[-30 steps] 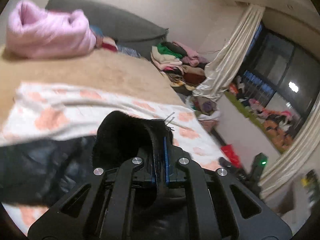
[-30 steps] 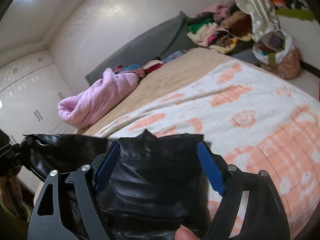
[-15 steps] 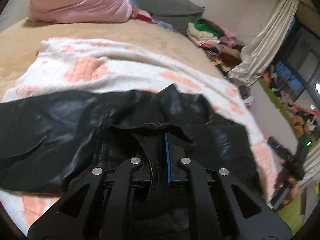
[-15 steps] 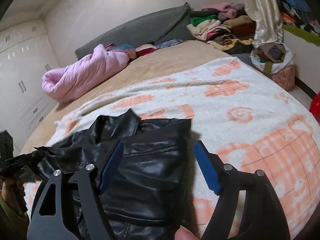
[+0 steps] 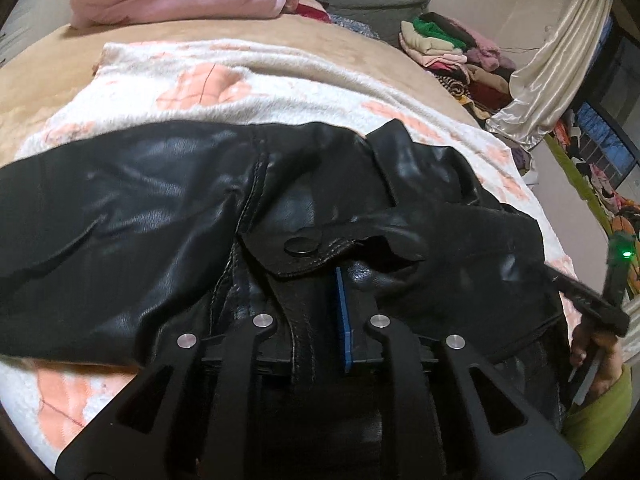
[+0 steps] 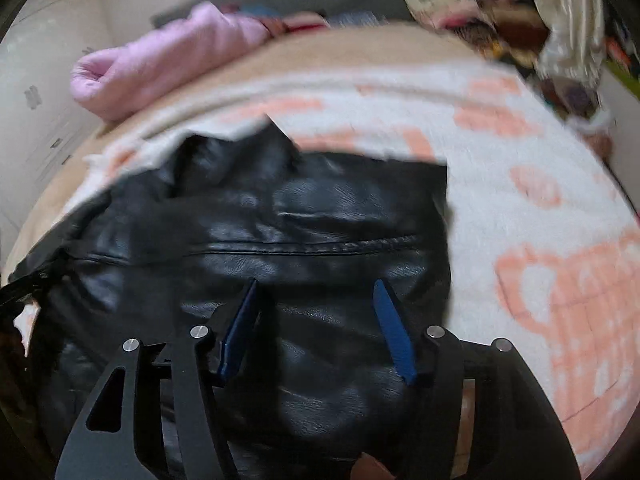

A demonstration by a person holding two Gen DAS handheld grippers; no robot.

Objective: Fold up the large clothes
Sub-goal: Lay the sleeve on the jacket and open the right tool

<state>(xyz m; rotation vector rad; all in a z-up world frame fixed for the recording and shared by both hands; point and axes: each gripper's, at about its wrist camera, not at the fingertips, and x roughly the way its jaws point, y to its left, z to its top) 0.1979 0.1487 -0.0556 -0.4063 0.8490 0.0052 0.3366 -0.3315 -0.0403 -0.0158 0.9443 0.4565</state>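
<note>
Jacket (image 5: 168,208): black leather, spread on the blanket (image 5: 240,84) over the bed (image 5: 48,68); long axis running left to right across the left wrist frame, collar point toward upper centre. In the right wrist frame, jacket (image 6: 320,216) filling the centre, straight right edge meeting bare blanket (image 6: 540,216).

Left gripper (image 5: 320,304): fingers together, clamped on a strap or tab of the jacket at lower centre, a round snap just above. Blue pad (image 5: 343,320) visible on the right finger only; jaws parting slightly by the motion read, leather between them.

Right gripper (image 6: 316,320): fingers apart and closing, blue pads (image 6: 390,328) either side of a swell of leather at lower centre; contact not clear, frame blurred.

Key relation: both grippers at the near edge of the jacket, body lying ahead and away toward the top of both frames. Likely a fold carried forward, or a smoothing pull back. Left nearer to a secure hold; right not yet gripping.
</note>
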